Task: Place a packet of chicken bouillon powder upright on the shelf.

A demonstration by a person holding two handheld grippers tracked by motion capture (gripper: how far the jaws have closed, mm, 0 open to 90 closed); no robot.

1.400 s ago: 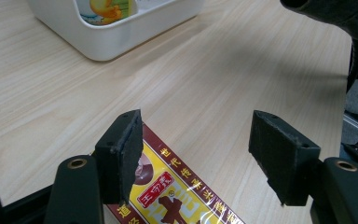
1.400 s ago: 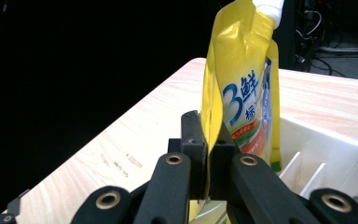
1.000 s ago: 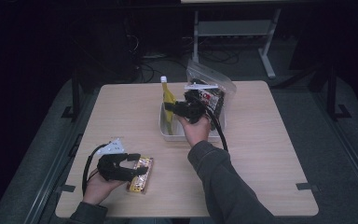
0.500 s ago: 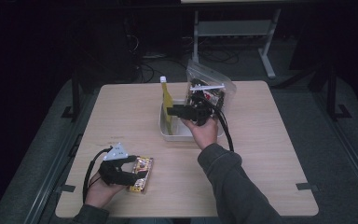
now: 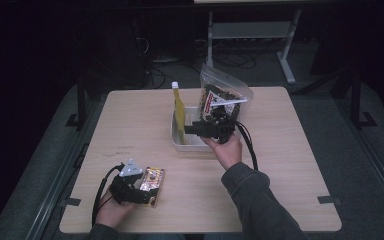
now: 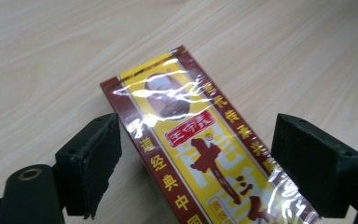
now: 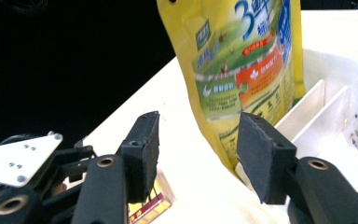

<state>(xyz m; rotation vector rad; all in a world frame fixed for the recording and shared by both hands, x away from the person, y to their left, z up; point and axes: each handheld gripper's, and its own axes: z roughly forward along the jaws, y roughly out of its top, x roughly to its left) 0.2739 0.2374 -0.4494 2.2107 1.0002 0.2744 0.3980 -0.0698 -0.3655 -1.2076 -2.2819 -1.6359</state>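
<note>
Left gripper: the left gripper [image 5: 147, 192] lies low at the near left corner of the light wooden desk [image 5: 290, 165]; its jaws have just been opening and stand released, one on each side of the packet, with a gap at each pad.
Packet: the flat red-and-yellow foil-wrapped packet with Chinese lettering [image 6: 200, 144] lies flat on the desk between the left gripper's jaws, touching neither pad as far as the left gripper view shows.
Packet's axis: in the left gripper view its long axis runs from the upper left, away from the gripper, to the lower right; in the high view [image 5: 152, 184] its long side runs towards and away from the person.
Right gripper: the right gripper [image 5: 187, 129] is held level at the near right edge of the tray, pointing left towards the pouch; its jaws have just been opening and hold nothing, the pouch standing beyond them.
Tray: the white rectangular plastic tray with dividers [image 5: 192, 142] sits at mid-desk.
Tray's contents: the tall yellow stand-up pouch with a white cap [image 5: 179, 112] stands upright at the tray's left end; in the right gripper view [image 7: 242, 70] its green, orange and blue print faces the camera.
Bag: a clear zip-top plastic bag of dark contents [image 5: 225, 95] stands just behind the right gripper, at the tray's far right.
</note>
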